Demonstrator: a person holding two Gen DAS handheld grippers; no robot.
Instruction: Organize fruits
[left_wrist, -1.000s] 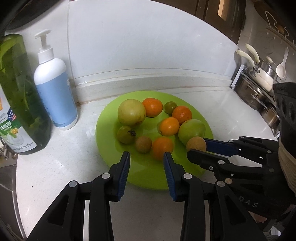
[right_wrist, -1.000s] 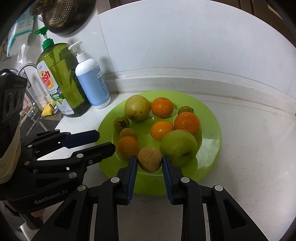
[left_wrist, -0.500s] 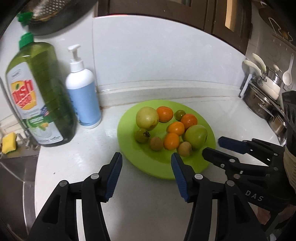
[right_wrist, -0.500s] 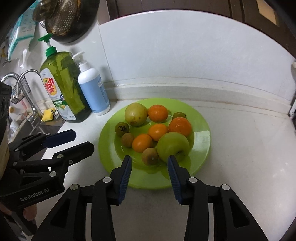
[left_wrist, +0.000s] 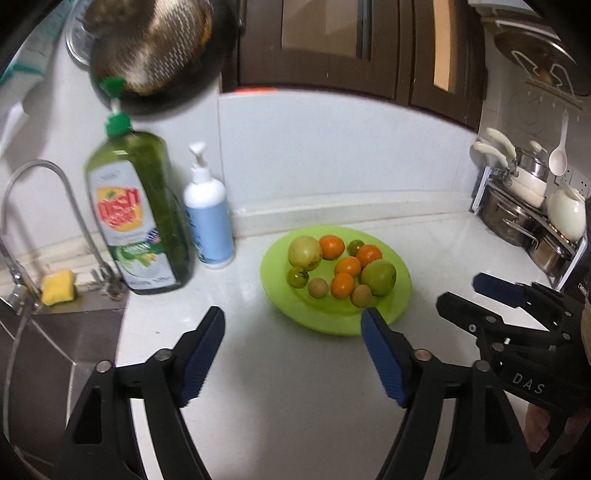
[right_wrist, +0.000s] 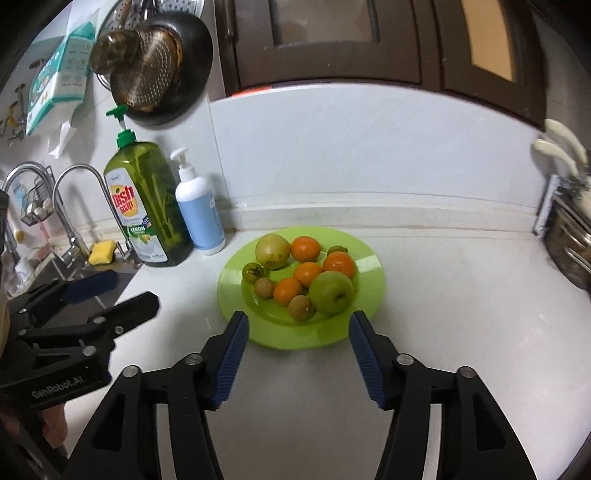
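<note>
Fruits (right_wrist: 303, 275): all on green plate (right_wrist: 369, 291)
Left hand-held gripper (left_wrist: 291, 328): opening, holding nothing
Right hand-held gripper (right_wrist: 297, 330): opening, holding nothing

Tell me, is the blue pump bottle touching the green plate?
Apart. The right wrist view shows bare white counter between the blue pump bottle and the green plate.
</note>
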